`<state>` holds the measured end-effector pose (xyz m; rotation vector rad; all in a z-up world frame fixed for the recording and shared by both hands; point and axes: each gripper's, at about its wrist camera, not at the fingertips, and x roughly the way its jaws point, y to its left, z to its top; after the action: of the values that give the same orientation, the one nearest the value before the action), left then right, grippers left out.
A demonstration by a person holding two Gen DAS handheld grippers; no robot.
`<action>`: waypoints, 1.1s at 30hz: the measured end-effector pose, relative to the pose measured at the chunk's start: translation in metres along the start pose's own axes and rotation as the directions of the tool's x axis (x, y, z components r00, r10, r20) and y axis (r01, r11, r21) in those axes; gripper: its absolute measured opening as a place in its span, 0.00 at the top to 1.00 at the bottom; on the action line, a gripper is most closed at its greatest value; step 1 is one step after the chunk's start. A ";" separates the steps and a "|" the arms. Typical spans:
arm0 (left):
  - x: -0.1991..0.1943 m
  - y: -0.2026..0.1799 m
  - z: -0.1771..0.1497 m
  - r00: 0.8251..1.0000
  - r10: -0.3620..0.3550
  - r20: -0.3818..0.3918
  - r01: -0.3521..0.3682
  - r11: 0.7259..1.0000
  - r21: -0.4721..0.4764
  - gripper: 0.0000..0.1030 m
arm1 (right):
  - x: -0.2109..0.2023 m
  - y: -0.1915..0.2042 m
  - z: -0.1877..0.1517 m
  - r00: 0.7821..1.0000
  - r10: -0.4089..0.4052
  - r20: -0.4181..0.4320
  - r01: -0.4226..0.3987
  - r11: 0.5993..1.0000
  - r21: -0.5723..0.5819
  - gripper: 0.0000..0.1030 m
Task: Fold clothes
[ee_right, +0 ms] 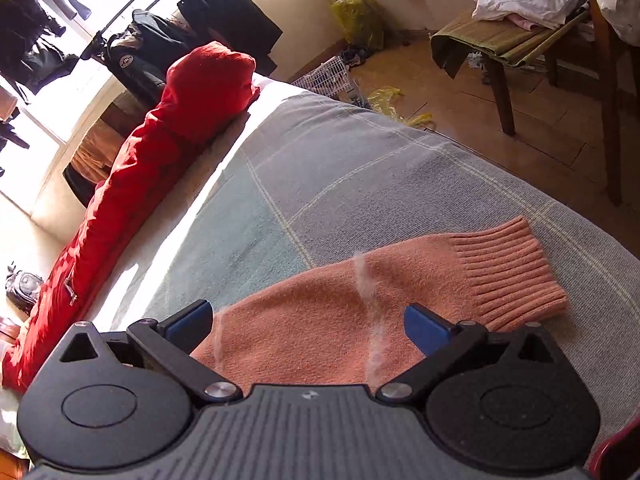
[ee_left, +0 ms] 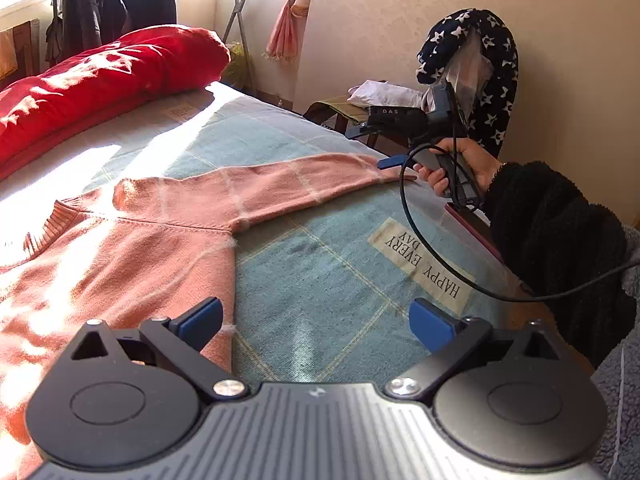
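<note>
Because the pink knit sweater (ee_left: pixel 132 256) lies spread flat on the bed's blue checked blanket (ee_left: pixel 320 272) with one sleeve (ee_right: pixel 360 312) stretched straight out to the side, we judge the sleeve to be the risky part. If our right tool (ee_right: pixel 308 326), its blue fingers spread wide just above the sleeve near the ribbed cuff (ee_right: pixel 508 272), bites too deep, it could pinch the blanket along with the wool and drag both. A shallow bite could let the soft knit slip out mid-fold, leaving a crooked crease. Our left tool (ee_left: pixel 316 326) hovers equally spread over the sweater's side edge, holding nothing. The body's long axis runs from the ribbed collar (ee_left: pixel 52 220) towards the hem, which is out of view; the sleeve points away towards the bed's edge, cuff outermost.
</note>
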<state>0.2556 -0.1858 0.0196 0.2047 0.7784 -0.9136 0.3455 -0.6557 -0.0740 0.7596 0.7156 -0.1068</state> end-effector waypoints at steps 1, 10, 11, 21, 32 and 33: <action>0.001 -0.001 0.000 1.000 -0.001 -0.004 0.001 1.000 0.002 0.04 | 0.004 -0.001 0.000 1.000 -0.006 -0.017 0.006 1.000 -0.008 0.00; 0.002 -0.001 -0.006 1.000 0.008 -0.024 -0.008 1.000 -0.005 0.04 | 0.018 -0.010 0.025 0.988 -0.150 0.039 0.151 0.988 -0.031 0.00; 0.003 -0.001 -0.006 1.000 0.012 -0.028 -0.012 1.000 -0.008 0.04 | 0.019 -0.008 0.028 0.990 -0.130 0.045 0.132 0.991 -0.033 0.00; -0.001 0.001 -0.012 0.997 0.050 -0.060 -0.051 0.998 -0.023 0.04 | 0.042 0.007 0.030 0.972 -0.223 0.067 0.225 0.974 -0.013 0.00; -0.028 0.010 -0.021 0.998 0.064 -0.008 -0.064 0.997 -0.037 0.04 | 0.044 0.085 -0.070 0.942 -0.335 0.038 0.313 0.829 -0.464 0.00; -0.033 0.013 -0.024 0.998 0.068 -0.002 -0.068 0.997 -0.037 0.04 | 0.037 0.087 -0.076 0.939 -0.342 0.045 0.325 0.832 -0.450 0.00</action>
<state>0.2412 -0.1459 0.0228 0.1977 0.7843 -0.8345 0.3606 -0.5360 -0.0835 0.1823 0.8660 -0.2356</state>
